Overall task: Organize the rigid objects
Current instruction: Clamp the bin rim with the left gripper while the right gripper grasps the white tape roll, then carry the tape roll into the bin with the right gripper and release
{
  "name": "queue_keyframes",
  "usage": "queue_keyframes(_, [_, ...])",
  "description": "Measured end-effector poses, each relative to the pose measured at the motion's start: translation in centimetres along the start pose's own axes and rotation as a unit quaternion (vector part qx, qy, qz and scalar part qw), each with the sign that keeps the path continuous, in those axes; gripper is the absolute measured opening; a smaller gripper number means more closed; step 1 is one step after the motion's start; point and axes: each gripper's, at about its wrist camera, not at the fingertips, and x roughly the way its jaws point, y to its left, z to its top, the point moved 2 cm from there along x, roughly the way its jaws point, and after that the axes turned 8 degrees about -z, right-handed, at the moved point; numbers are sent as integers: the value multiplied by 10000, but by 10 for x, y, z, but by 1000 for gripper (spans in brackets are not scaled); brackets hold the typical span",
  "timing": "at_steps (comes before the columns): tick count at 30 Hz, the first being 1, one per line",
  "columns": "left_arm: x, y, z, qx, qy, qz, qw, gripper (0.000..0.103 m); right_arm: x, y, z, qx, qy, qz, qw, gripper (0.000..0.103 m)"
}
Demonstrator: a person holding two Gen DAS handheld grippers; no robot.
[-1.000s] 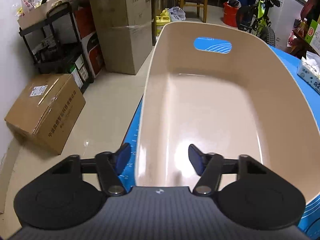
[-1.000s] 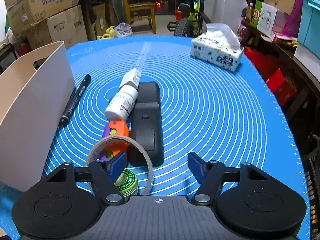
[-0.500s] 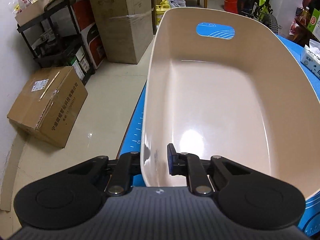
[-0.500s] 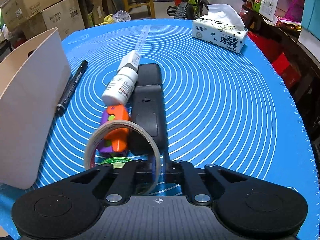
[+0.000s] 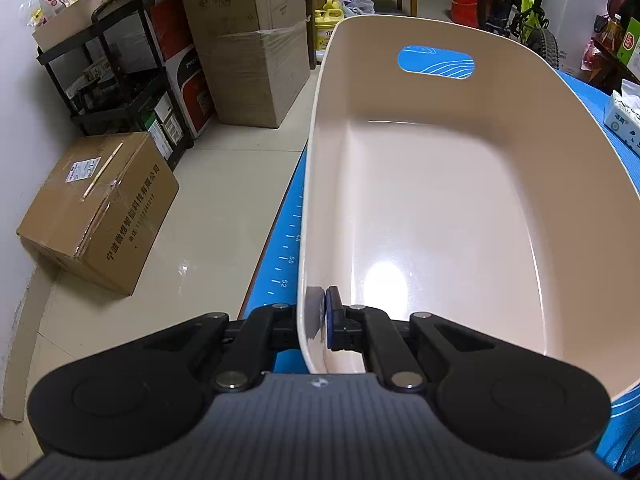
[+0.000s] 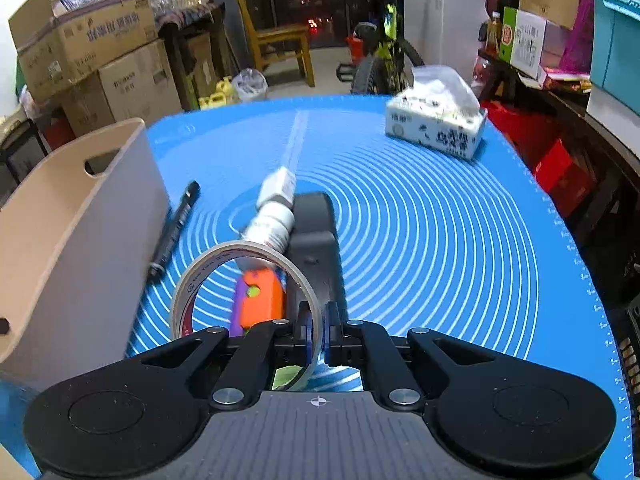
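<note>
**Both grippers clamped: one on the bin, one on the tape**

At the left edge of the blue mat (image 6: pixel 440 216), the left gripper (image 5: pixel 318 322) pinches the near wall of the beige bin (image 5: pixel 460 208), one finger inside, one outside. The right gripper (image 6: pixel 316 330) has its jaws pressed on the band of a tape roll (image 6: pixel 208 268), held upright just above a purple-and-orange toy (image 6: pixel 260 298). Beyond lie a white bottle (image 6: pixel 270 224), a black case (image 6: pixel 314 240), a black marker (image 6: pixel 176 224) beside the bin, and a tissue pack (image 6: pixel 436 128).

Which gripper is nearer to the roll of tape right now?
Right. The right gripper is shut on the tape roll, pinching its band. The left gripper is clamped on the near wall of the beige bin, away from the tape.
</note>
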Motion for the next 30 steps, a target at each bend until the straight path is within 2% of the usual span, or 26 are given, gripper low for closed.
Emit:
queue_keyframes(5, [0, -1, -1, 33, -2, -34, 10000, 7, -17, 6, 9, 72, -198, 87, 9997, 17])
queue_keyframes(10, [0, 1, -1, 32, -13, -52, 10000, 7, -40, 18, 23, 32, -570, 138, 9983, 17])
queue_keyframes(18, [-1, 1, -2, 73, -19, -99, 9999, 6, -64, 61, 52, -236, -1016, 469, 9934, 17])
queue_keyframes(26, [-1, 0, -4, 96, -25, -112, 9999, 6, -66, 120, 54, -717, -977, 786, 9895, 17])
queue_keyframes(30, [-1, 0, -4, 96, -27, -114, 9999, 6, -59, 147, 45, -1071, -784, 844, 9876, 17])
